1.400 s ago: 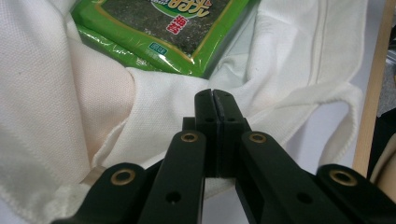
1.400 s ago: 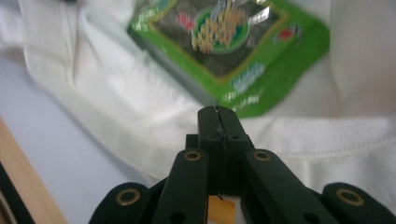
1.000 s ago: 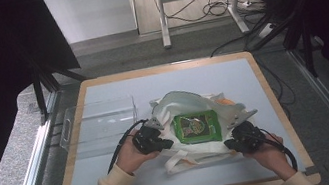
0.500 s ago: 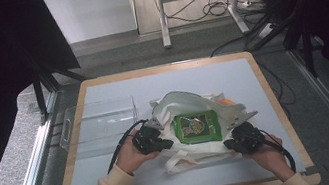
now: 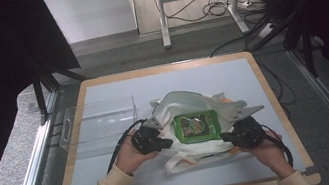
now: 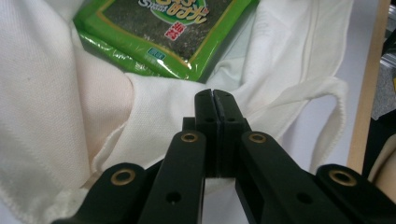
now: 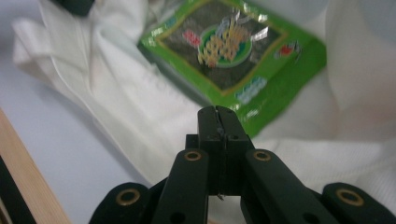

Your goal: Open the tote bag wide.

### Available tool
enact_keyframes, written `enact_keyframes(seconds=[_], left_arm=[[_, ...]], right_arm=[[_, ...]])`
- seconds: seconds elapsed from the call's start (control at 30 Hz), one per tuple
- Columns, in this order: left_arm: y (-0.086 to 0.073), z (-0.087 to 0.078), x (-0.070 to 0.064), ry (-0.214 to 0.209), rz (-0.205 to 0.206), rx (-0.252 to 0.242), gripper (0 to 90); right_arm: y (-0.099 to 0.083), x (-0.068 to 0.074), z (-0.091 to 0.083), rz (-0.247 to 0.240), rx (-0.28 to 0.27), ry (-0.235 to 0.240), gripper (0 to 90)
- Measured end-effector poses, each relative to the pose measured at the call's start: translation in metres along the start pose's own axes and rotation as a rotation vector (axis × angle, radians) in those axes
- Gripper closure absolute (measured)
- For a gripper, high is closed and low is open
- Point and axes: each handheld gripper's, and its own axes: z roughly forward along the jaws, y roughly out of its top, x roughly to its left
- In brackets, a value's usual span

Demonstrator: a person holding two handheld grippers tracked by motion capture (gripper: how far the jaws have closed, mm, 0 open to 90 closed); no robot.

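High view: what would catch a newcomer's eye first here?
The bright green snack packet lying in the open mouth of the white cloth bag at mid-table. The left tool and right tool flank it, each with jaws closed at the bag's edge. A clear plastic tray sits left.

Both forearms wear cream-coloured knitted sleeves with ribbed cuffs. Each hand carries a matte black claw: the left claw (image 5: pixel 165 143) and right claw (image 5: pixel 224 137) are topped by a grey three-cornered plate and trail a black cable. Up close, each claw has two flat black arms with brass-ringed pivot holes and small screw holes.
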Motion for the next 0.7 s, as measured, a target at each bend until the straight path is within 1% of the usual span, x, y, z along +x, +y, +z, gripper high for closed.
enact_keyframes(seconds=[0.07,0.1,0.13,0.23,0.3,0.4,0.43,0.47,0.53,0.57,0.6,0.67,0.7], left_arm=[[0.001,-0.004,-0.002,-0.001,0.003,-0.014,90.0],[0.001,-0.004,-0.002,-0.001,0.003,-0.014,90.0],[0.002,-0.009,-0.003,-0.003,0.002,-0.031,90.0],[0.001,-0.016,-0.005,0.001,0.001,-0.051,90.0],[0.001,-0.018,-0.005,0.005,0.000,-0.058,90.0],[-0.002,-0.032,-0.005,0.017,-0.009,-0.096,90.0],[-0.002,-0.032,-0.005,0.017,-0.009,-0.096,89.9],[-0.004,-0.039,-0.005,0.028,-0.013,-0.114,89.8],[-0.006,-0.047,-0.004,0.044,-0.029,-0.140,88.7],[-0.006,-0.047,-0.004,0.044,-0.029,-0.140,87.3],[-0.008,-0.054,-0.003,0.062,-0.038,-0.156,84.5],[-0.011,-0.059,-0.002,0.081,-0.061,-0.178,75.2],[-0.012,-0.060,-0.001,0.088,-0.069,-0.185,70.2]], right_arm=[[0.004,-0.001,-0.002,0.006,-0.025,0.006,89.3],[0.004,-0.001,-0.002,0.006,-0.025,0.006,89.3],[0.008,-0.002,-0.003,0.015,-0.054,0.023,89.3],[0.010,-0.003,-0.002,0.032,-0.085,0.042,89.2],[0.010,-0.003,0.000,0.034,-0.083,0.049,88.9],[0.009,-0.002,0.000,0.031,-0.087,0.053,88.0],[0.009,-0.002,0.000,0.031,-0.087,0.053,88.0],[0.009,-0.002,-0.002,0.029,-0.096,0.054,87.6],[0.009,-0.002,-0.005,0.031,-0.107,0.057,86.3],[0.009,-0.002,-0.005,0.031,-0.107,0.057,86.3],[0.010,-0.003,-0.007,0.037,-0.119,0.056,82.7],[0.010,-0.004,-0.009,0.047,-0.132,0.052,75.3],[0.011,-0.005,-0.009,0.060,-0.135,0.055,70.8]])
